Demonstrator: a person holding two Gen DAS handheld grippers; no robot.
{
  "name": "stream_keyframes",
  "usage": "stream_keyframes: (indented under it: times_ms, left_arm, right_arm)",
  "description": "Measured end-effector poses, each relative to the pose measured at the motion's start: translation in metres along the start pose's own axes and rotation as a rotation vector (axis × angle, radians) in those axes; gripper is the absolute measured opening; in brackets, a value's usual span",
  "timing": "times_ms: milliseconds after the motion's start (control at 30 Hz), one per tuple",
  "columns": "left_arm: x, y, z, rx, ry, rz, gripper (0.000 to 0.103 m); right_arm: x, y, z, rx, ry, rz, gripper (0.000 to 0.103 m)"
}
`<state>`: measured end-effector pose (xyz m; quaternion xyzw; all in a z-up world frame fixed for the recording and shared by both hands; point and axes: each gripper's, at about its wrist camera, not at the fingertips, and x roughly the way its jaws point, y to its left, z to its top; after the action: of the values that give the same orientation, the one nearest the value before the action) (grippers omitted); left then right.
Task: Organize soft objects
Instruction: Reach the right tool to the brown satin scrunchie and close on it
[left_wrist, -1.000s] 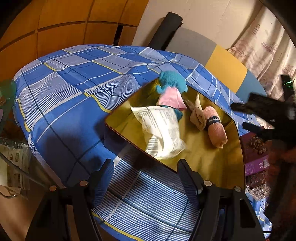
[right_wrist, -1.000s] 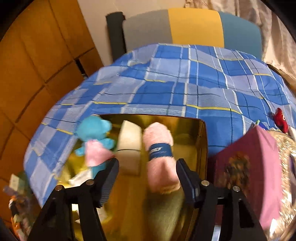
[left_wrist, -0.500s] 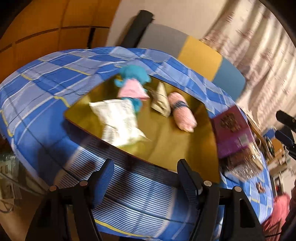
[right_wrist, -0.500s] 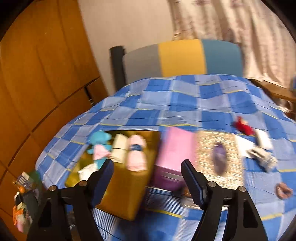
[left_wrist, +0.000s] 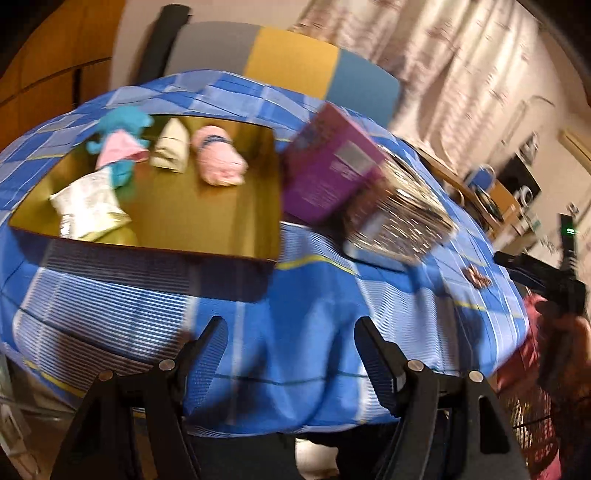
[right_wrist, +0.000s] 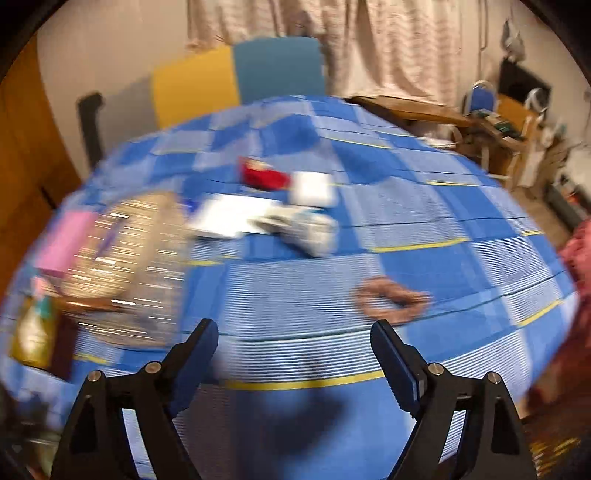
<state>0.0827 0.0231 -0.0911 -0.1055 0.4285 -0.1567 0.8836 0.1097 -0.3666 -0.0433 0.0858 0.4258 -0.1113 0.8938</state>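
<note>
In the left wrist view a gold tray (left_wrist: 221, 221) on the blue checked cloth holds a teal and pink plush toy (left_wrist: 120, 147), a cream folded cloth (left_wrist: 171, 149), a pink rolled towel (left_wrist: 219, 162) and a white crinkled packet (left_wrist: 88, 206). My left gripper (left_wrist: 290, 354) hangs open over the cloth near the table's front edge, nothing between its fingers. My right gripper (right_wrist: 293, 356) has its jaws opening wide and empty. Blurred ahead of it lie a brown scrunchie (right_wrist: 391, 301), a white and grey bundle (right_wrist: 306, 229), a white pad (right_wrist: 312, 188) and a red item (right_wrist: 262, 177).
A purple box (left_wrist: 328, 170) and a shiny clear-lidded container (left_wrist: 402, 218) stand right of the tray. A grey, yellow and blue chair back (left_wrist: 291, 66) is behind the table. Curtains and cluttered desks (right_wrist: 498, 125) lie at the far right. The other gripper (left_wrist: 546, 277) shows at the right edge.
Both views have swung right. My right gripper left the pink towel in the tray, travelled right across the table and opened wider. The left one shifted right along the front edge.
</note>
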Motion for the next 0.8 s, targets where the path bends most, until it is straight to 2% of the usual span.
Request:
stream_keyframes:
  times_ms: [33, 167, 300, 467, 600, 667, 733, 767, 800]
  left_arm:
    - [0.000, -0.007, -0.001, 0.013, 0.006, -0.004, 0.072]
    - [0.003, -0.027, -0.001, 0.042, 0.031, -0.017, 0.072]
    - [0.007, -0.050, -0.003, 0.079, 0.053, -0.024, 0.072]
    - [0.012, -0.083, -0.001, 0.152, 0.080, -0.034, 0.072]
    - [0.019, -0.107, 0.002, 0.195, 0.095, -0.048, 0.072]
    - [0.025, -0.120, 0.004, 0.211, 0.107, -0.061, 0.072]
    - [0.032, -0.133, 0.007, 0.223, 0.118, -0.075, 0.072]
    - [0.035, -0.140, 0.009, 0.229, 0.123, -0.082, 0.072]
    - [0.038, -0.148, 0.011, 0.237, 0.125, -0.088, 0.072]
  right_arm:
    - [0.008, -0.017, 0.000, 0.003, 0.012, -0.029, 0.086]
    - [0.031, -0.058, 0.004, 0.021, 0.046, -0.037, 0.087]
    - [0.053, -0.070, 0.006, -0.017, 0.074, -0.011, 0.087]
    - [0.083, -0.072, 0.008, -0.081, 0.124, 0.064, 0.084]
    - [0.096, -0.070, 0.003, -0.148, 0.171, 0.100, 0.068]
    - [0.097, -0.071, 0.001, -0.170, 0.161, 0.100, 0.063]
    - [0.095, -0.074, 0.000, -0.182, 0.152, 0.096, 0.045]
    - [0.094, -0.078, 0.001, -0.174, 0.145, 0.109, 0.031]
    - [0.093, -0.081, 0.002, -0.161, 0.145, 0.126, 0.024]
